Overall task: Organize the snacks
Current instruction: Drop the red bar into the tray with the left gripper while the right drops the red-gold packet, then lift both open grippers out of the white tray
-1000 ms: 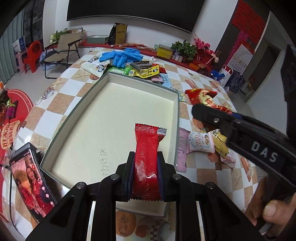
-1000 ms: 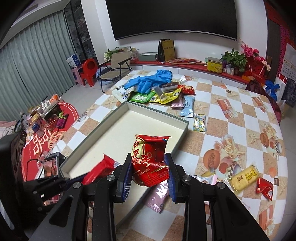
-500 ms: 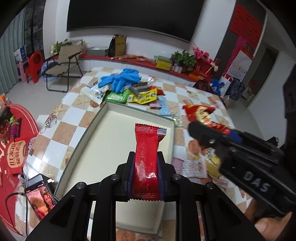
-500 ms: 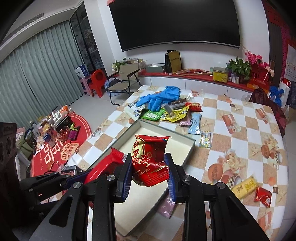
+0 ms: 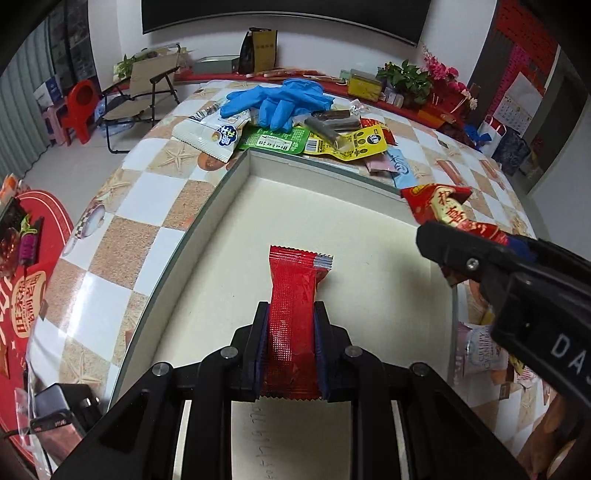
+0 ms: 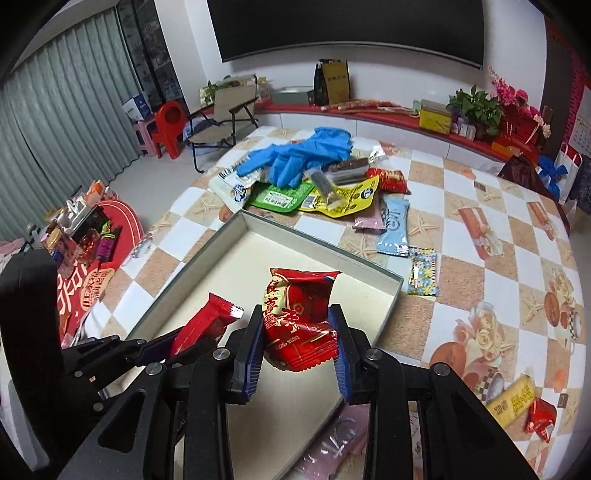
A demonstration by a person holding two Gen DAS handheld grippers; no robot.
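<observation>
pink packet (image 6: 332, 443): half under tongs | phone (image 5: 55, 410): cut by frame edge

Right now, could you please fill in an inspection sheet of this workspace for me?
Surface: checkered table, bare in patches.
Job's things: open box, nothing lying in it; plain red packet and printed red packet held over it.
Clutter: blue gloves atop a snack pile beyond the box.
Grippers: left gripper and right gripper each shut on a packet.
Cables: nothing seen.
Surroundings: folding chair, dark screen.
</observation>
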